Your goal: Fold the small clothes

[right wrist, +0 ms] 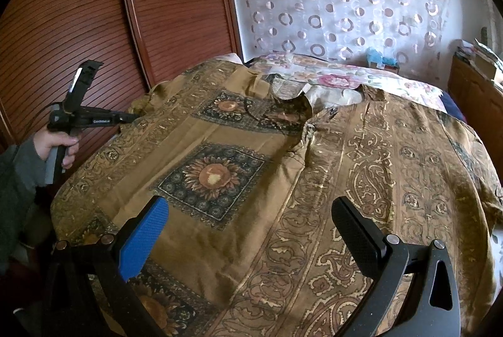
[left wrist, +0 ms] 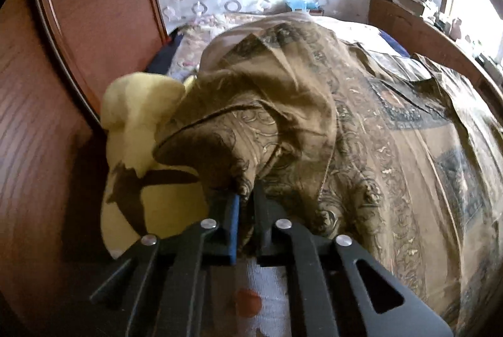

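Note:
A brown and gold patterned garment [right wrist: 220, 173] lies spread over the bed, its neck opening [right wrist: 283, 104] toward the far side. My left gripper [left wrist: 246, 195] is shut on a bunched fold of this garment [left wrist: 283, 104] at its left edge, and the fold is raised. A pale yellow underside [left wrist: 138, 117] shows beside the fold. The right wrist view shows the left gripper [right wrist: 133, 117] at the garment's left edge, held by a person's hand [right wrist: 53, 145]. My right gripper [right wrist: 248, 227] hovers open over the near part of the garment, with nothing between its fingers.
A reddish slatted wooden wardrobe [right wrist: 78, 22] stands close on the left. A sheer curtain with ring patterns [right wrist: 345, 0] hangs behind the bed. A floral sheet [right wrist: 330, 76] and a blue item [right wrist: 377, 58] lie at the far end. A wooden cabinet [right wrist: 471, 98] holds books at right.

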{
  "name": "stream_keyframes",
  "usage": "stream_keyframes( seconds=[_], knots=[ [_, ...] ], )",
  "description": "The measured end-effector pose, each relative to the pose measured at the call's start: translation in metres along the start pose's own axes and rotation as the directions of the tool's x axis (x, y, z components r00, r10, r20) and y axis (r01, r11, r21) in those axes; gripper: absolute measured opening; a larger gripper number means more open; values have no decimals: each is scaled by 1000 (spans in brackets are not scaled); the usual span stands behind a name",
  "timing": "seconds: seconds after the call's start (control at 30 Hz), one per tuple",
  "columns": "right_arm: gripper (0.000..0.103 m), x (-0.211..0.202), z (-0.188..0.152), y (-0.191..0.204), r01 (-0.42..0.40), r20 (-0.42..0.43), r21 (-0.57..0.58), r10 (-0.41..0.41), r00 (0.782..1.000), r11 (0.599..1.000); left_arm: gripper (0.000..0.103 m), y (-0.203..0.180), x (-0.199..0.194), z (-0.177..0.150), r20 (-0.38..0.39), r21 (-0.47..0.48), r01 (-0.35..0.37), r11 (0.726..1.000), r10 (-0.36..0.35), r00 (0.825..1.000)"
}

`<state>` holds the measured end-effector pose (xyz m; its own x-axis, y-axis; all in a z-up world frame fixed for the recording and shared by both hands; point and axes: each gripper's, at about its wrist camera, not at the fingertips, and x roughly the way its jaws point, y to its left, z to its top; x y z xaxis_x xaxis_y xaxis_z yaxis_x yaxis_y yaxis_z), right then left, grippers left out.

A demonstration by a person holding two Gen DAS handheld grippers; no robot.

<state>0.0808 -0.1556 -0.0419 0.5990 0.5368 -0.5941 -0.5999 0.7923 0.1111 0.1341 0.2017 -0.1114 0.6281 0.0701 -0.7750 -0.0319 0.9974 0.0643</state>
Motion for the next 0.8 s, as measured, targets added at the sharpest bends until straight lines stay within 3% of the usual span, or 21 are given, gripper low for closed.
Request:
stream_keyframes(
  seconds=[0.1,0.23,0.53,0.6,0.7,0.77,0.8],
  knots=[
    [103,-1,1,-1,1,1,-4,-1,1000,1000,6,-7,-16,0,51,30,-67,997,66,997],
    [103,-1,1,-3,2,0,-4,-2,1000,1000,3,-7,-42,10,138,9,-86,996,84,987],
    [103,-7,2,-14,17,11,17,-18,1000,1000,3,-68,-82,34,219,112,81,990,-104,970],
    [103,-9,2,-17,24,14,22,-24,1000,999,3,-89,-88,37,209,151,148,977,-178,962],
    [103,-12,2,-22,30,16,32,-31,999,999,4,-112,-92,38,191,186,175,967,-210,959],
    [103,-13,1,-24,33,14,34,-34,999,999,14,-116,-95,33,175,183,206,961,-238,955],
    [103,-12,1,-24,35,13,34,-35,999,999,34,-116,-99,31,182,180,222,958,-254,950]
  ],
)
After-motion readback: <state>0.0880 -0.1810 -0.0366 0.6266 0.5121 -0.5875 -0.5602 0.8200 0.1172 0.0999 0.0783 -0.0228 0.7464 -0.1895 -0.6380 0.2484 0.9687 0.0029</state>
